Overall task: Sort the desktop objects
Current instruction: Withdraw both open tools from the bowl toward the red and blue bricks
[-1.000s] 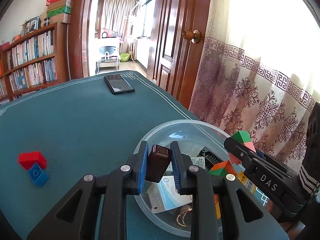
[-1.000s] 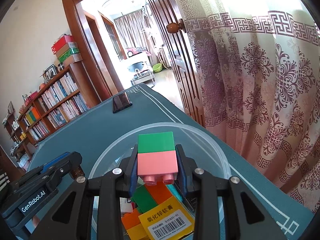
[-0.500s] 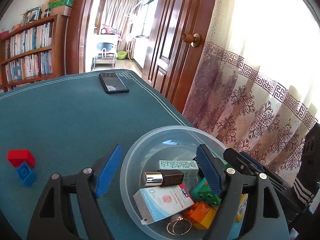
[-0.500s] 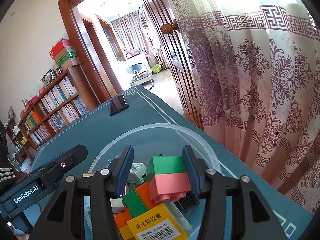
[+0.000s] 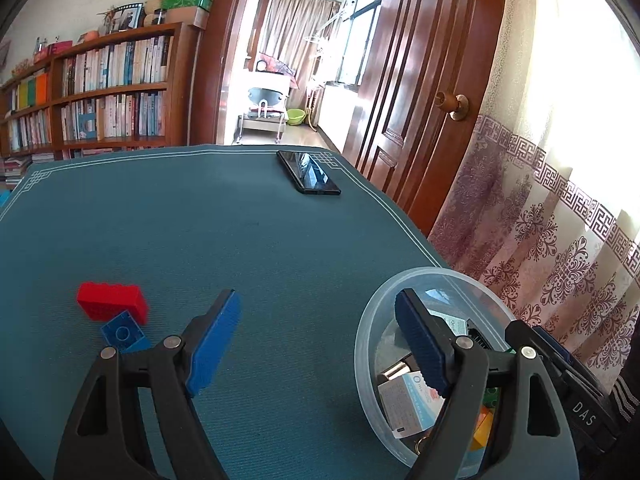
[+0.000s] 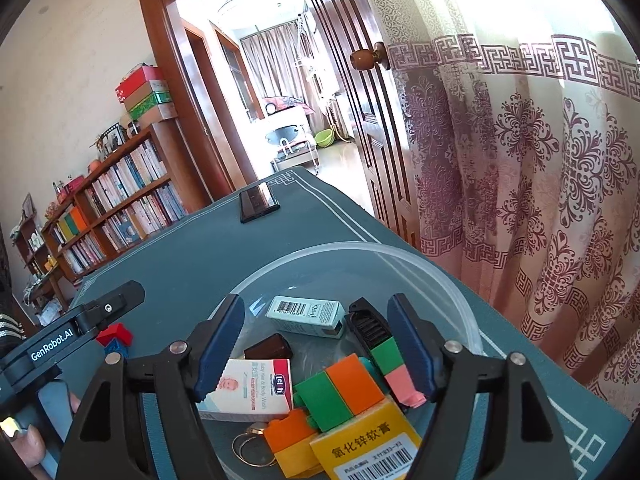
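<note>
The red brick [image 5: 112, 303] and blue brick [image 5: 125, 331] lie far left of my clear bowl [image 5: 370, 346], so with left gripper [image 5: 318, 344] wide and right gripper [image 6: 318, 346] opening empty over it, I'd reach left next.

Left gripper [image 5: 318, 344]: earlier clamped on dark brown bottle with silver cap [image 5: 394, 372]; bottle now lies in clear plastic bowl [image 5: 362, 344], jaws wide apart, nothing between them. View swung left; red plastic brick [image 5: 112, 304] nearer centre.

Right gripper [image 6: 316, 346]: earlier clamped on green-and-pink plastic brick [image 6: 394, 364]; brick now rests tilted in bowl against right pad, jaws opening.
</note>
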{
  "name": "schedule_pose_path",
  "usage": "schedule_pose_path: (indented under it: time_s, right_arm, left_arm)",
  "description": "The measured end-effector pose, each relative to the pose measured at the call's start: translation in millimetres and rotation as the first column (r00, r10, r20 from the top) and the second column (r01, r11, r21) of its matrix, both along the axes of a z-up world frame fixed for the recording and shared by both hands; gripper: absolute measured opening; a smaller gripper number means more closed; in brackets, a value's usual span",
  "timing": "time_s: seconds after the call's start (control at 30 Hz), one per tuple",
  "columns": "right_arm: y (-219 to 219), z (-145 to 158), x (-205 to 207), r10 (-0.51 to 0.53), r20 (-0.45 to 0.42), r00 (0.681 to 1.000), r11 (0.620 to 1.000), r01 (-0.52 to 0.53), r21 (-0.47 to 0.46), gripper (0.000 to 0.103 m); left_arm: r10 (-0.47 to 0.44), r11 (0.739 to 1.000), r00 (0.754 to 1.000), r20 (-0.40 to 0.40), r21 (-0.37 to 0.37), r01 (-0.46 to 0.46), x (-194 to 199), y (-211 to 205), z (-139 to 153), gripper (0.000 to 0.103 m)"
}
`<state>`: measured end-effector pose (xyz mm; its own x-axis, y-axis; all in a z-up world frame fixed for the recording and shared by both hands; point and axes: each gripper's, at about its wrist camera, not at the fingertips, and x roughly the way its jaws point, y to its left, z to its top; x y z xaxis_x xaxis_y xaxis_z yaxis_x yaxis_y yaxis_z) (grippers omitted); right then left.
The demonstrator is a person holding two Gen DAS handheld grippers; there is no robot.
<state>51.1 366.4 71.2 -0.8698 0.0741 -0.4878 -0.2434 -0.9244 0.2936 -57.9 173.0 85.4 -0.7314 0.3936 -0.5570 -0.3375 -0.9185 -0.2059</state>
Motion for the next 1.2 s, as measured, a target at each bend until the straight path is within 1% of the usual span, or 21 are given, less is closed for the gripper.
schedule_pose_path:
  time_s: [0.27, 0.5, 0.63, 0.87, 1.07, 1.2]
  right_arm:
    - [-20, 1, -4, 0.044, 0.006, 0.999, 0.999, -0.044, 0.022, 0.08]
    - [-37, -2, -8, 0.092, 0.014, 0.996, 0.995, -0.093, 0.032, 0.081]
    - [-48, -4, -10, 0.124, 0.018, 0.992, 0.992, -0.124, 0.035, 0.081]
    - [-65, -6, -12, 0.175, 0.024, 0.984, 0.984, -0.176, 0.04, 0.081]
    - [-80, -6, -12, 0.218, 0.021, 0.976, 0.975, -0.218, 0.047, 0.081]
    - [-90, -4, -12, 0.246, 0.019, 0.969, 0.967, -0.247, 0.059, 0.081]
  left_arm:
    - [0.044, 0.999, 0.999, -0.002, -0.021, -0.044, 0, -17, -5, 0.083]
    - [0.108, 0.994, 0.994, 0.015, -0.006, -0.108, -3, -48, -8, 0.083]
    - [0.151, 0.988, 0.988, 0.029, -0.022, -0.151, -5, -66, -12, 0.083]
    - [0.215, 0.975, 0.976, 0.025, -0.058, -0.214, -5, -96, -15, 0.083]
    - [0.276, 0.959, 0.96, 0.044, -0.084, -0.272, -7, -122, -23, 0.083]
    - [0.303, 0.951, 0.951, 0.06, -0.087, -0.297, -6, -135, -29, 0.083]
